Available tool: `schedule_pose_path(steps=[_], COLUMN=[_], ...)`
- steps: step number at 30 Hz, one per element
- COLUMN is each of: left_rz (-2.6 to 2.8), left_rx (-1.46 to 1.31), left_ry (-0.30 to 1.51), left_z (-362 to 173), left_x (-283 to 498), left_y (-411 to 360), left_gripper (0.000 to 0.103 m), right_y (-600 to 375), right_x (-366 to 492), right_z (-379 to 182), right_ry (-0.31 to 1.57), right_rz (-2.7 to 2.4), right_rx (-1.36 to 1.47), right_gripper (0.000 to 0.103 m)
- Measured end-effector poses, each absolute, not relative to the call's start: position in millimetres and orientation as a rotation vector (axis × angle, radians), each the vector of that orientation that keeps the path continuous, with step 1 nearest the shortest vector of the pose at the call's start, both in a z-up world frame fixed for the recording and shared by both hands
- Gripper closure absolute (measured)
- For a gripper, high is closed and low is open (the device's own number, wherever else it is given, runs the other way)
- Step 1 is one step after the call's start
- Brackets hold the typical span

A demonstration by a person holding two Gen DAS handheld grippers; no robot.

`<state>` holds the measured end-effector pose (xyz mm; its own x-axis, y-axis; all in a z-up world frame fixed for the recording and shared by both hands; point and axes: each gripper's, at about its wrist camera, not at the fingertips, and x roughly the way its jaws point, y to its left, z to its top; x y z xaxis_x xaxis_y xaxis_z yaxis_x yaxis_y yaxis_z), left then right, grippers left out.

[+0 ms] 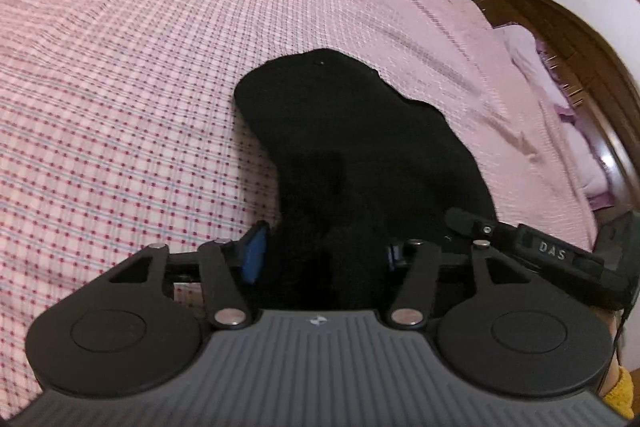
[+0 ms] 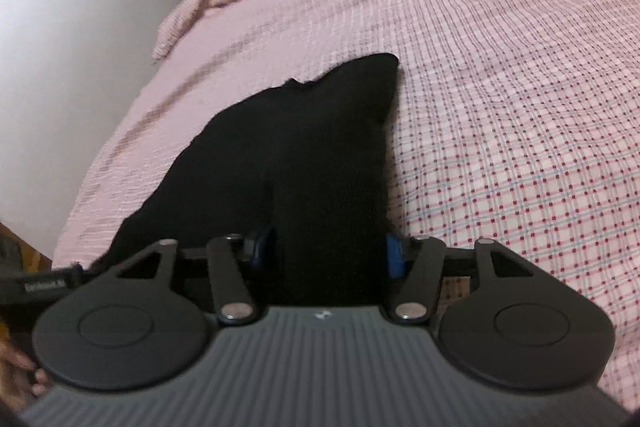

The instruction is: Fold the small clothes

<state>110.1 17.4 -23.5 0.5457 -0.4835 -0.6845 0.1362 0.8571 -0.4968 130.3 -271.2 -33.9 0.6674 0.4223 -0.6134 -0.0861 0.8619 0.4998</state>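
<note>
"DAS" lettering on right gripper (image 1: 552,251)

Two wrist cameras, low and close over the bed

Each looks forward along its own fingers, tilted down; both share the black garment (image 1: 360,147) and pink checked bedspread (image 1: 120,87), seen from opposite sides.

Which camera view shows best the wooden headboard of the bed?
The left wrist view: the dark wooden headboard curves along its right edge, beyond the pink bedspread. The right wrist view shows no headboard, only bedspread and the black garment.
</note>
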Motion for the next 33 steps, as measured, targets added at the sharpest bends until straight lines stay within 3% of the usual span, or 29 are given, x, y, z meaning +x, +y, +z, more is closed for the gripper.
schedule_pose_path(steps=[11,15,21,33], left_rz=[-0.26,-0.241,-0.209,-0.199], left_rx=[-0.166,-0.092,-0.125,-0.102], left_ry=[0.727,0.751,0.802,0.808], left_z=[36.5,21.6,-16.9,-1.7], left_x=[115.2,138.3,167.1,151.0], left_y=[-16.6,-21.8,-20.3,-17.3], left_gripper=[0.04,0.04,0.038,0.034], right_y=[-268.0,-257.2,-242.0,-236.0], right_x=[104.0,119.1,133.5,114.1], right_z=[15.7,-1.1,-30.1,-7.4], right_ry=[0.561,0.605,0.619,0.589], right_rz=[0.231,0.279,0.245,0.205], right_rx=[0.213,0.225,0.2,0.187], right_gripper=[0.045,0.055,0.055,0.052])
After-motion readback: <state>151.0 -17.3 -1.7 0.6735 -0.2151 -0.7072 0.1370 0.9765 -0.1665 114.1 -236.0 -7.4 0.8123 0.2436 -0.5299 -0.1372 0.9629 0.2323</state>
